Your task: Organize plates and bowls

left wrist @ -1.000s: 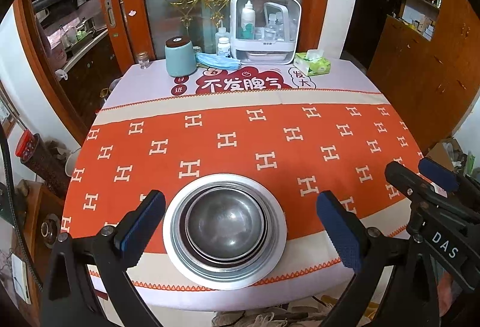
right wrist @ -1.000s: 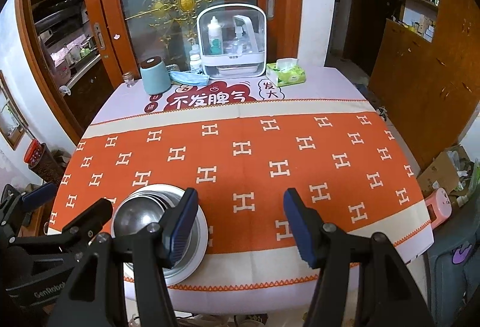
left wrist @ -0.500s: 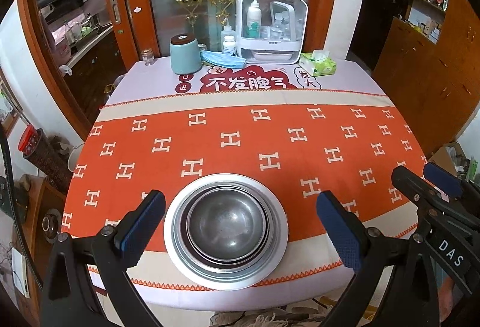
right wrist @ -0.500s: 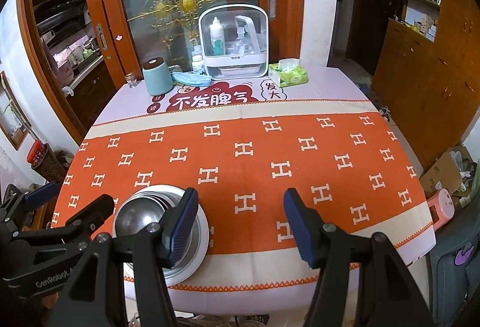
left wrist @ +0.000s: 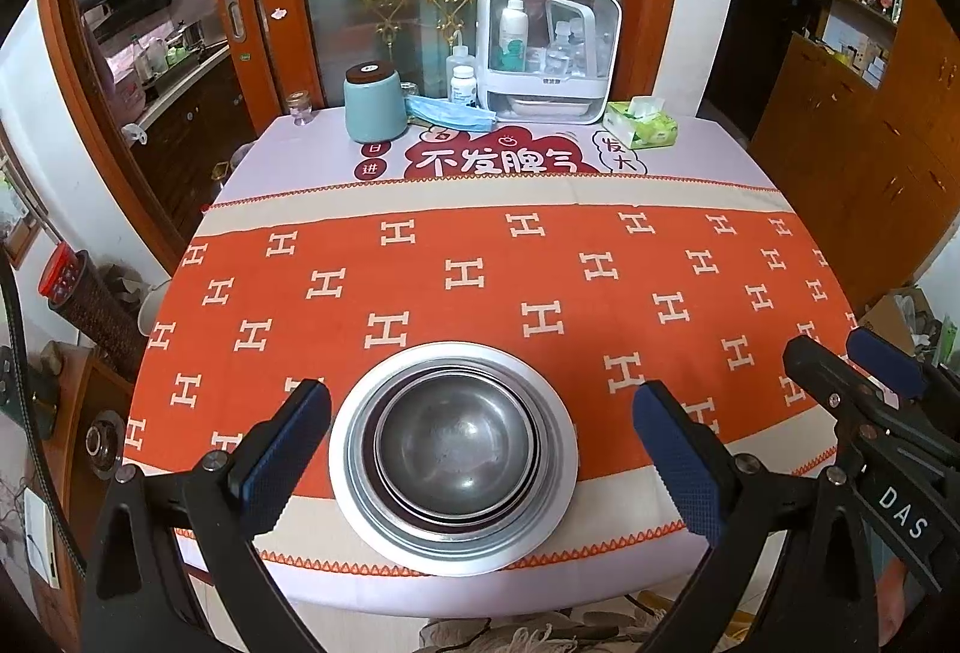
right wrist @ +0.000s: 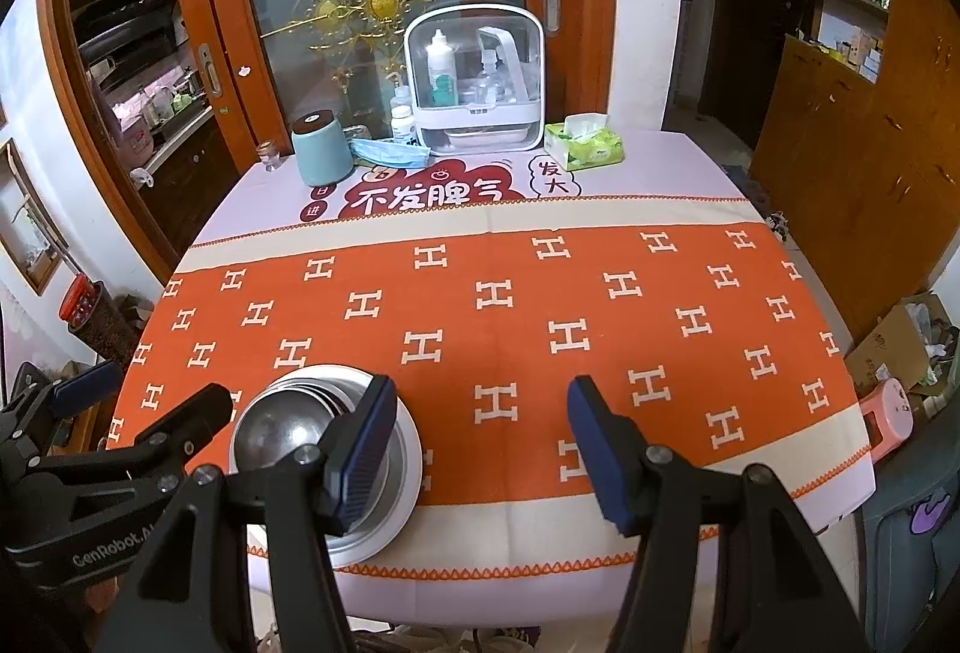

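A stack of steel bowls (left wrist: 456,452) nests inside a white plate (left wrist: 555,440) near the front edge of the table. My left gripper (left wrist: 480,449) hangs above the stack, open wide, its blue pads on either side and clear of the rim. In the right wrist view the same bowls (right wrist: 282,428) and plate (right wrist: 408,458) sit at lower left, partly hidden behind a finger. My right gripper (right wrist: 480,443) is open over bare orange cloth to the right of the stack, holding nothing. Each gripper shows at the edge of the other's view.
An orange cloth with white H marks covers the table (left wrist: 540,263). Along the far edge stand a teal canister (left wrist: 373,104), a blue face mask (left wrist: 450,113), a white storage case with bottles (left wrist: 549,50) and a green tissue pack (left wrist: 641,122). Wooden cabinets are on the right.
Both views tilted up a little, so the room sits slightly lower in frame. The grippers and the stack keep their places; both stay open.
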Tool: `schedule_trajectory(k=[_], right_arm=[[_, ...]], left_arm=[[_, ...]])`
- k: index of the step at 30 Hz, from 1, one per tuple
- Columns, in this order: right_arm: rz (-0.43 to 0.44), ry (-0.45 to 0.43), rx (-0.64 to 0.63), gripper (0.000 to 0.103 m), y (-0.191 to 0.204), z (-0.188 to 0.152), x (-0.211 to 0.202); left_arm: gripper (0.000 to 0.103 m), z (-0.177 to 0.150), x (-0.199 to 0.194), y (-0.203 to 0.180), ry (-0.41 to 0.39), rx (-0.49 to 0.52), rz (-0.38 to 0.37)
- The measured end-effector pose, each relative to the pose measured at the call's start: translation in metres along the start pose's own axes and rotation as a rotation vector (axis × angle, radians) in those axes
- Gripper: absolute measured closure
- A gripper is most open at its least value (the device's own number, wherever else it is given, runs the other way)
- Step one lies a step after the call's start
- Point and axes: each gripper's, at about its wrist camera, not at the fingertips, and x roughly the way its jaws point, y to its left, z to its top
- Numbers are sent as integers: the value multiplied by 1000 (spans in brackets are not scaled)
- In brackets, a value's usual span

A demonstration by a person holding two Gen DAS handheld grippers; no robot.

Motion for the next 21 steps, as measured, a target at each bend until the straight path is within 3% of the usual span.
schedule_trajectory(k=[21], right_arm=[[7, 10, 1, 43, 2, -1, 3]], left_arm=[[3, -2, 1, 2, 8, 0, 4]])
